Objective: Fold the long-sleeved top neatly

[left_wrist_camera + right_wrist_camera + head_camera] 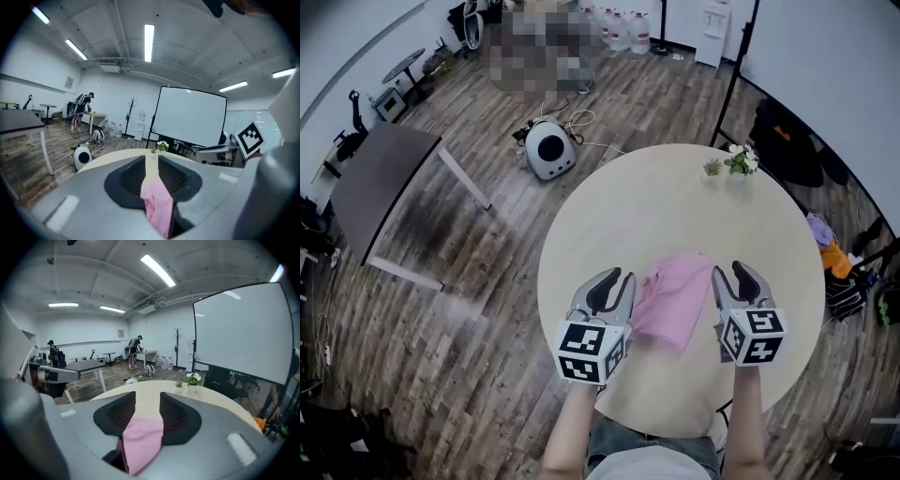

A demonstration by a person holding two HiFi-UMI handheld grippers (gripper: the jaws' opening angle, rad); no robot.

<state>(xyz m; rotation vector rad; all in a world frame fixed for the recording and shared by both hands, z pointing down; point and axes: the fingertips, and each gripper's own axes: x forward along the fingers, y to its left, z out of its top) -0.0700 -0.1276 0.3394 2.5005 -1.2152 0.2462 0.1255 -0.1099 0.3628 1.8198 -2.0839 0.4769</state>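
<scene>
A: Now, where is the long-sleeved top (pixel 675 300) sitting?

B: It is showing just below the centre of the head view as a soft, rumpled pink bundle. It is spanning the space between the two grippers, over the near part of the round table (pixel 675 197), whose top is looking pale, smooth and matte. Whether the cloth is touching the table cannot be told.

A: What is the left gripper (pixel 151 159) doing?

B: Its jaws, with their ribbed black inner faces, are standing narrow and pinching a thin fold of the pink cloth. The fold is drooping toward the bottom of the left gripper view.

A: And the right gripper (pixel 147 397)?

B: Its jaws are standing wider. A broader, flatter wad of the same cloth is filling the gap from face to face, so this gripper is holding the top as well.

A: Is anything else standing on the table?

B: Two small potted plants (pixel 736 164) are standing at its far edge, upper right of the head view, well apart from the cloth.
</scene>
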